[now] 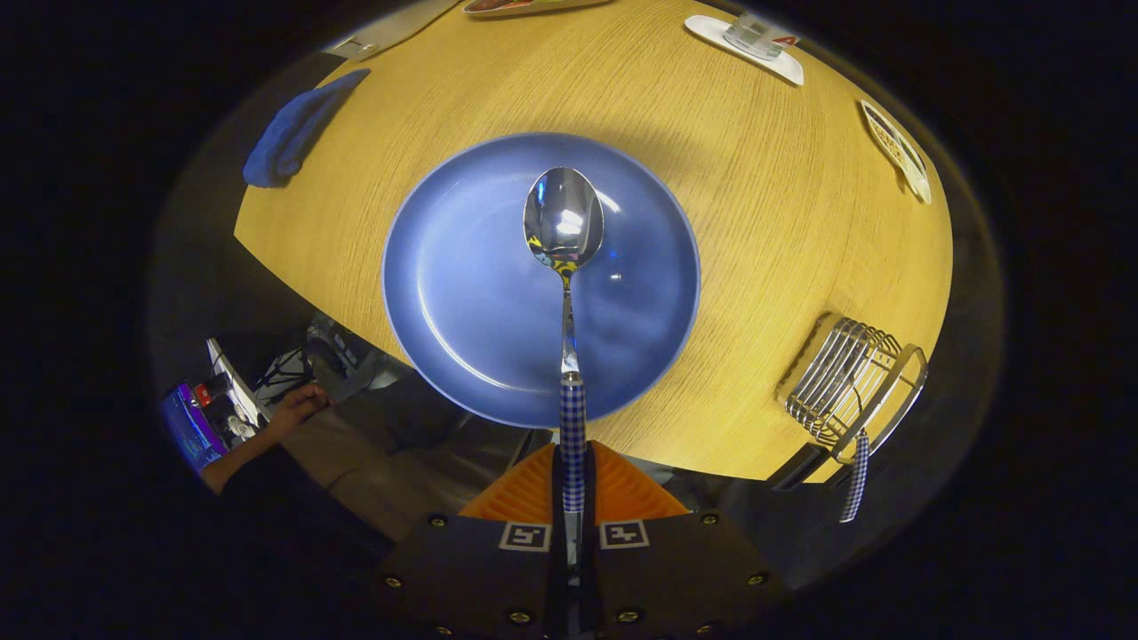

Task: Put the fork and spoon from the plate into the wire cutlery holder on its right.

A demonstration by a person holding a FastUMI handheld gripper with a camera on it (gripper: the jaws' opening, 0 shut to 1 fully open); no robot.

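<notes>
My gripper [573, 467] is shut on the checked handle of the spoon [564, 222], which points straight ahead, its shiny bowl held above the blue plate [462, 284]. The plate lies on the round wooden table, with nothing lying in it. To the right of the plate, near the table's edge, stands the wire cutlery holder [840, 378]. A second checked handle [856, 476], the fork's, sticks out of the holder toward me.
A blue cloth [298, 129] lies at the far left of the table. Flat cards and a small stand [751, 44] sit along the far and right rim. A person's hand [298, 409] rests below the table's left edge.
</notes>
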